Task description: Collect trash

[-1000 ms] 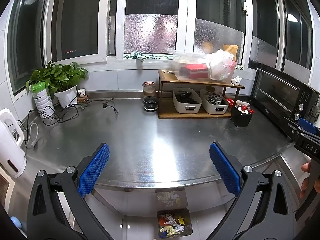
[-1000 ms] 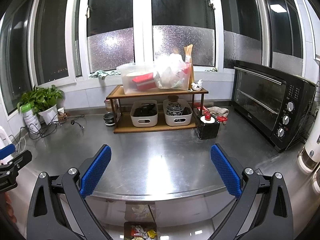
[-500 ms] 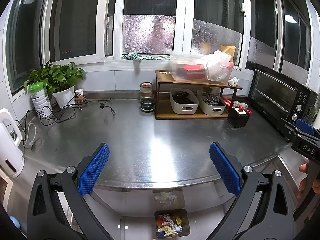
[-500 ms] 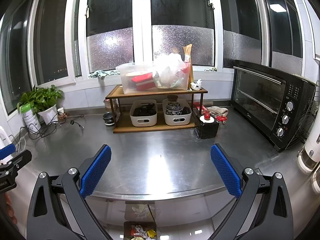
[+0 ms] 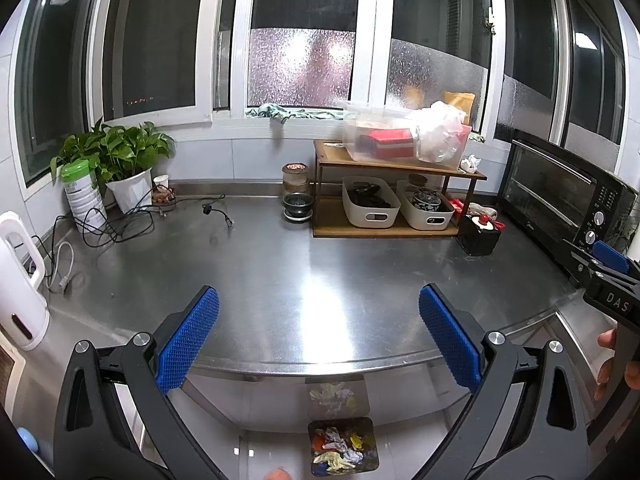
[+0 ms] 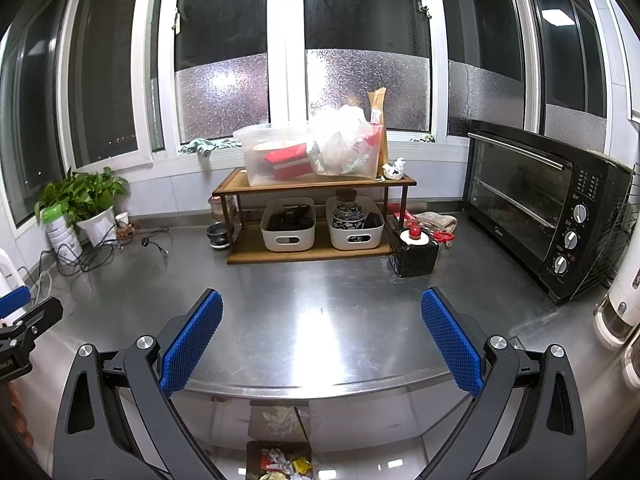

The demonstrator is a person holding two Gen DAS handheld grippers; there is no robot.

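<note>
Two handheld grippers hang wide open and empty over the front edge of a steel counter [image 5: 280, 272], the left gripper [image 5: 318, 344] and the right gripper [image 6: 320, 346] each showing blue ribbed pads spread far apart with nothing between them. Directly below, on the floor in front of the counter, a small bin [image 5: 344, 450] sits filled with crumpled scraps of coloured and white paper, its contents mirrored faintly in the counter's shiny front panel. The worktop between the grippers and the back wall looks bare of litter, which suggests the collecting is at or near its close, or that the person is scanning for a last piece. Farther back stands a wooden shelf [image 6: 312, 184]; on its top right corner, beside a clear plastic tub [image 6: 280, 152], lies a small white crumpled wad [image 6: 394, 170] that may be the one scrap left, though it is too small to identify. If so, the next move calls for a long reach across the counter and a gentle pinch. A toaster oven [image 6: 536, 208] and a potted plant [image 5: 120, 160] flank the scene.
</note>
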